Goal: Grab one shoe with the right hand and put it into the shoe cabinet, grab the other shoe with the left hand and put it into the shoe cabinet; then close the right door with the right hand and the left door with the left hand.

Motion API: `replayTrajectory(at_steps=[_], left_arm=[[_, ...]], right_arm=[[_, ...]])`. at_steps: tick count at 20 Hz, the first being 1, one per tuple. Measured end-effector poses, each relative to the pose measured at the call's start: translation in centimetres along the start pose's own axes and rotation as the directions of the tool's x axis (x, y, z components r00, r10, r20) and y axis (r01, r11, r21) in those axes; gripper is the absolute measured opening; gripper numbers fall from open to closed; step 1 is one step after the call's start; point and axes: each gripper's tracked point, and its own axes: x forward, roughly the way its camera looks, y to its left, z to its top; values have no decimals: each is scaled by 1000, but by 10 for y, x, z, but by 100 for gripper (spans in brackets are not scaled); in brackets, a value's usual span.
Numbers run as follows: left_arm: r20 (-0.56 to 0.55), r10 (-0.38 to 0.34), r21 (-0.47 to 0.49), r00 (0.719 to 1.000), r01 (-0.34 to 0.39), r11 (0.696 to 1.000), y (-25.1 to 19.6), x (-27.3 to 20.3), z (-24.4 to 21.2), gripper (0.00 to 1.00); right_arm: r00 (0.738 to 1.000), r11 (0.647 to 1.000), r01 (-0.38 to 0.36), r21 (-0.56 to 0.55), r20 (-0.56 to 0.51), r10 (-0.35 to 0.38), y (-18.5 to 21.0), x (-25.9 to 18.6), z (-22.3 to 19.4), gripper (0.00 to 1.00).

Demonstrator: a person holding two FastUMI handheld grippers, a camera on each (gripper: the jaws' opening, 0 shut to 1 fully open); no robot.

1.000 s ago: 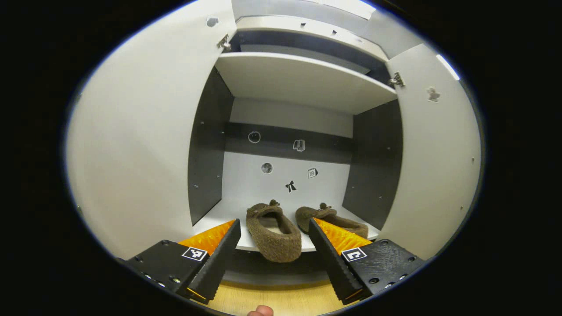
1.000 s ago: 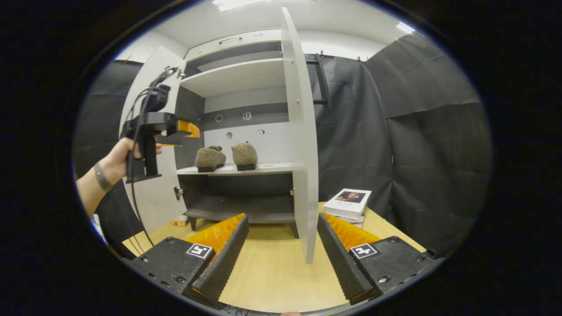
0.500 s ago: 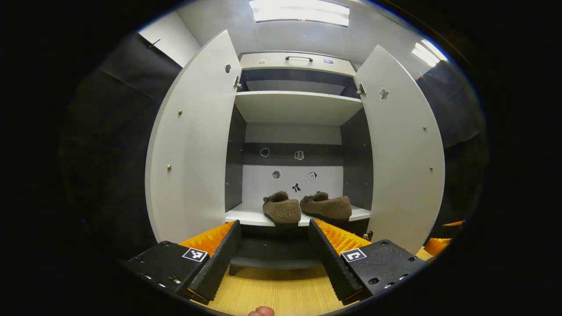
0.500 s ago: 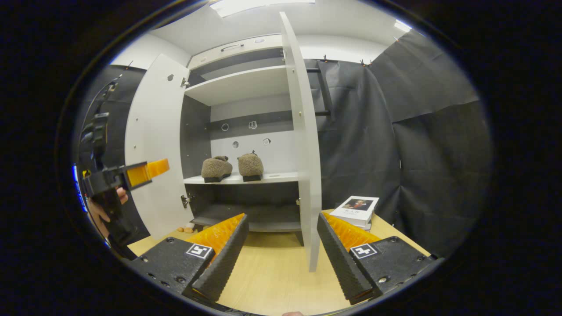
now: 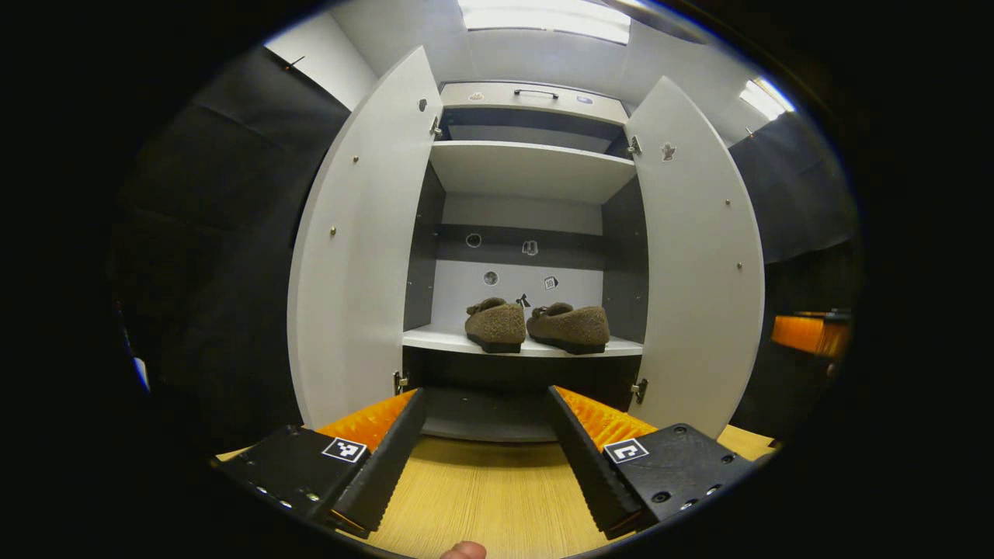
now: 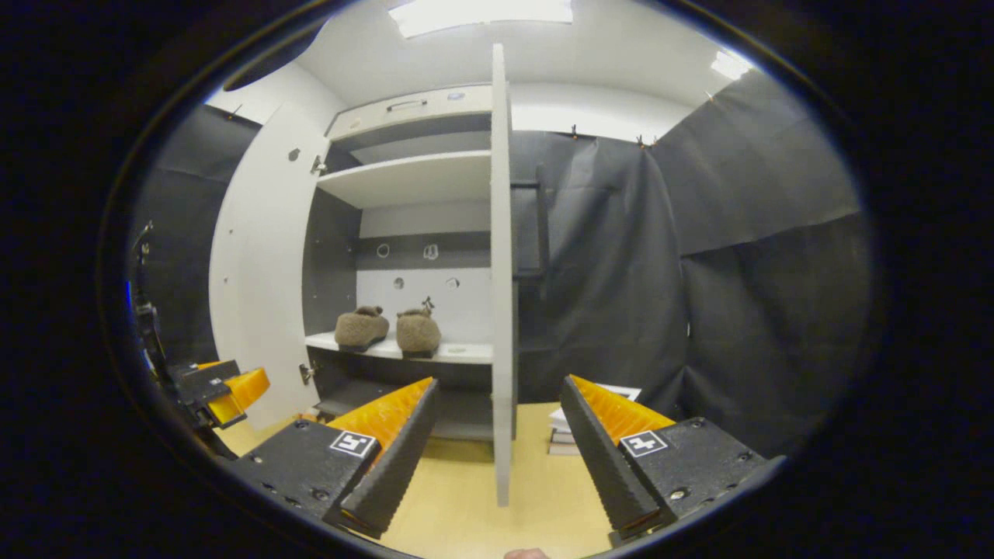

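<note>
Both shoes already sit side by side on the middle shelf (image 5: 435, 339) of the shoe cabinet (image 5: 533, 97), the left shoe (image 5: 496, 324) just beside the right shoe (image 5: 571, 326), so the doors are what remains to handle.

The right door (image 6: 502, 272) stands wide out from the cabinet, and in the right gripper view its thin free edge points almost straight at the camera, lined up between the fingers of the right claw (image 6: 500, 450). That claw is spread wide and holds nothing. The left claw (image 5: 485, 458) is likewise spread wide and empty, hanging in front of the cabinet's opening above the counter (image 5: 489, 505), with the left door (image 5: 353, 256) swung out to the cabinet's left.

Each door looks like a flat, stiff, smooth board on side hinges, probably light to swing but slippery to pinch. The best hold is likely a push with one finger on the outer face near the free edge, far from the hinges. A stack of books (image 6: 561, 436) lies on the counter just to the right of the right door.
</note>
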Motion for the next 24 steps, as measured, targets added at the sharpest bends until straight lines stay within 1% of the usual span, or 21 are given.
replayTrajectory(at_steps=[2, 3, 5, 7, 10, 13, 15, 18, 20, 22, 23, 24], left_arm=[[-1, -10, -8, 1000, 10, 1000, -3, -1, -1, 95], [3, -12, -7, 1000, 12, 1000, -3, -2, 0, 95], [4, -13, 10, 1000, 13, 1000, -3, -3, 1, 95], [8, -19, 19, 1000, 19, 1000, -5, -5, 1, 95], [7, -35, 23, 999, 35, 999, -11, -7, 2, 95], [4, -36, 25, 999, 36, 999, -12, -8, 2, 95], [-3, -40, 22, 999, 40, 999, -13, -11, 1, 95], [-13, -38, 34, 999, 39, 999, -11, -13, -3, 95], [-22, -37, 31, 999, 37, 999, -10, -13, -6, 95], [-31, -35, 25, 999, 36, 999, -10, -14, -8, 95], [-35, -35, 21, 999, 36, 999, -9, -14, -10, 95], [-39, -38, 19, 999, 38, 999, -10, -13, -11, 95]], right_arm=[[998, 999, 3, -35, 61, -1, -15, 5, 34, 99], [996, 999, 21, -48, 83, -17, -26, 8, 47, 99], [992, 994, 74, -81, 112, -64, -53, 18, 69, 99], [981, 984, 134, -117, 159, -115, -79, 28, 99, 99], [965, 970, 191, -153, 210, -157, -100, 51, 139, 99], [965, 973, 182, -144, 216, -148, -104, 77, 157, 99], [973, 981, 158, -114, 190, -134, -103, 91, 157, 99], [983, 987, 104, -123, 165, -83, -89, 109, 150, 99], [983, 985, 108, -133, 164, -86, -87, 113, 150, 98], [982, 988, 104, -114, 168, -84, -85, 113, 151, 96], [984, 992, 88, -92, 162, -72, -82, 112, 150, 95], [987, 994, 69, -81, 153, -56, -78, 113, 148, 93]])
